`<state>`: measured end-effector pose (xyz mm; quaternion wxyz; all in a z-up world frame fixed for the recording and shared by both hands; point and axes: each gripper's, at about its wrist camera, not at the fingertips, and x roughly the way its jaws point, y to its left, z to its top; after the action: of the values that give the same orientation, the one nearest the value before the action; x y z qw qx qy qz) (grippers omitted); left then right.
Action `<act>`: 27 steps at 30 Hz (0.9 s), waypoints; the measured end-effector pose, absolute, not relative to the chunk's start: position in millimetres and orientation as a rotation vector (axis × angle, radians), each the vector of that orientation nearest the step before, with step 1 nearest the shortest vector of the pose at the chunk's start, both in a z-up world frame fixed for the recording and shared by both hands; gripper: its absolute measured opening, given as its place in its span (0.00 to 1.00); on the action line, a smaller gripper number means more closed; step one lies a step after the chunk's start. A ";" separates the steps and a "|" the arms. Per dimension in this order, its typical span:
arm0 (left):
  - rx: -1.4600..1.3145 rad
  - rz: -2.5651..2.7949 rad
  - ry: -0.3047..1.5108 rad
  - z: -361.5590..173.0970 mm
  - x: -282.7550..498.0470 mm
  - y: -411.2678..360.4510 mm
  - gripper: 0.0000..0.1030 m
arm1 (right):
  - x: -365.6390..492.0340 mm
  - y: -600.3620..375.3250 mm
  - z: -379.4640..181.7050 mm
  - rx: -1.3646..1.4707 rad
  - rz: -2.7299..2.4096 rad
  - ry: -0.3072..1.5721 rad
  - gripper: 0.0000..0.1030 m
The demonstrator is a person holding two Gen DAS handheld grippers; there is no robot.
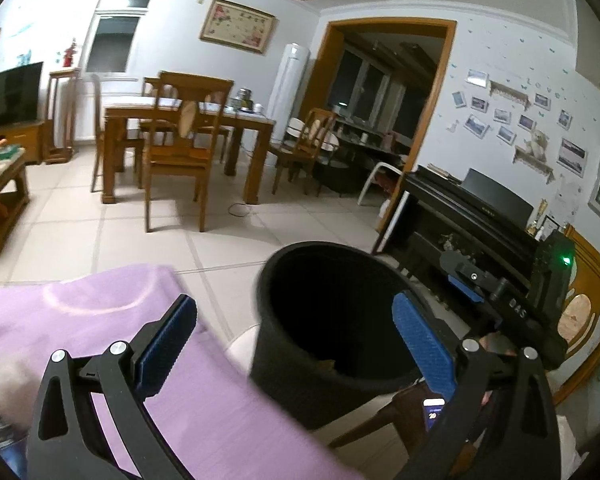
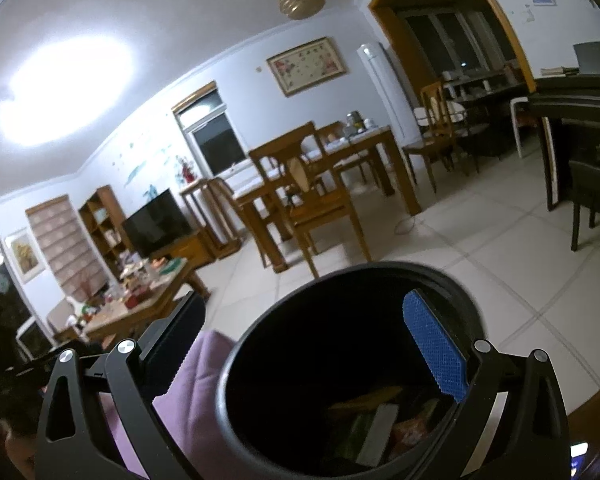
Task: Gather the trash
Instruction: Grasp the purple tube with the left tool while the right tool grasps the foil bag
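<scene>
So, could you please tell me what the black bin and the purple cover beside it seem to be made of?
The black bin looks like matte moulded plastic: smooth rolled rim, dull sheen. The purple cover looks like soft woven fabric, non-glossy and draping; the exact fibre is unclear.

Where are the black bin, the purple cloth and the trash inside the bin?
Black bin (image 2: 452,280): right wrist view, far rim.
Purple cloth (image 1: 220,412): left wrist view, flat middle.
Trash (image 2: 376,428): right wrist view, grey piece at the bottom.
</scene>
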<state>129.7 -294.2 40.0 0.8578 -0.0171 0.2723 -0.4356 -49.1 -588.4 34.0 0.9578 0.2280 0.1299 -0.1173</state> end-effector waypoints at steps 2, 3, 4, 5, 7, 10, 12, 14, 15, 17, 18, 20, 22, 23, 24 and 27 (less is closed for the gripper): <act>-0.042 -0.873 0.568 42.3 130.3 -265.8 0.95 | -40.7 -570.2 35.9 0.442 -0.210 0.282 0.95; -0.047 -0.852 0.568 44.1 131.7 -252.1 0.95 | -36.6 -563.8 38.1 0.433 -0.198 0.289 0.95; -0.053 -0.835 0.569 46.3 133.7 -242.1 0.95 | -29.9 -548.2 39.5 0.415 -0.172 0.304 0.95; -0.062 -0.816 0.570 47.9 135.1 -228.5 0.95 | -25.4 -538.5 41.0 0.404 -0.153 0.313 0.95; -0.082 -0.773 0.571 50.3 137.9 -193.9 0.95 | -13.0 -509.4 44.4 0.373 -0.095 0.338 0.95; -0.086 -0.689 0.586 48.9 141.2 -146.2 0.95 | 6.2 -463.3 46.1 0.329 0.001 0.384 0.95; -0.079 -0.621 0.606 43.8 142.3 -111.3 0.95 | 19.5 -433.7 47.8 0.302 0.068 0.418 0.95; -0.068 -0.569 0.622 38.6 141.0 -81.1 0.95 | 37.6 -389.2 50.2 0.263 0.155 0.465 0.95; -0.046 -0.537 0.630 35.0 139.5 -65.0 0.94 | 43.0 -371.0 51.1 0.246 0.192 0.483 0.95; 0.023 -0.471 0.648 27.2 134.6 -39.2 0.86 | 56.7 -330.9 53.7 0.202 0.276 0.526 0.95; 0.051 -0.454 0.669 23.7 133.0 -32.2 0.70 | 65.2 -308.4 55.5 0.179 0.320 0.547 0.95; 0.081 -0.431 0.725 12.0 132.7 -17.9 0.62 | 81.8 -270.3 62.1 0.146 0.389 0.587 0.95; 0.098 -0.412 0.779 -4.0 135.2 -5.2 0.58 | 98.8 -226.1 64.9 0.103 0.456 0.636 0.95; 0.100 -0.407 0.794 -10.8 134.4 -0.9 0.57 | 109.6 -202.1 65.1 0.068 0.483 0.669 0.95; 0.095 -0.399 0.812 -17.1 137.8 3.6 0.54 | 123.2 -176.5 65.8 0.020 0.496 0.703 0.95; 0.054 -0.391 0.849 -30.7 142.2 14.8 0.41 | 151.9 -122.8 59.3 -0.087 0.515 0.785 0.95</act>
<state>142.2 14.8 -30.7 0.8924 0.0261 0.4090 -0.1886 151.9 -122.8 59.3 0.8910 -0.0420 0.3779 0.2482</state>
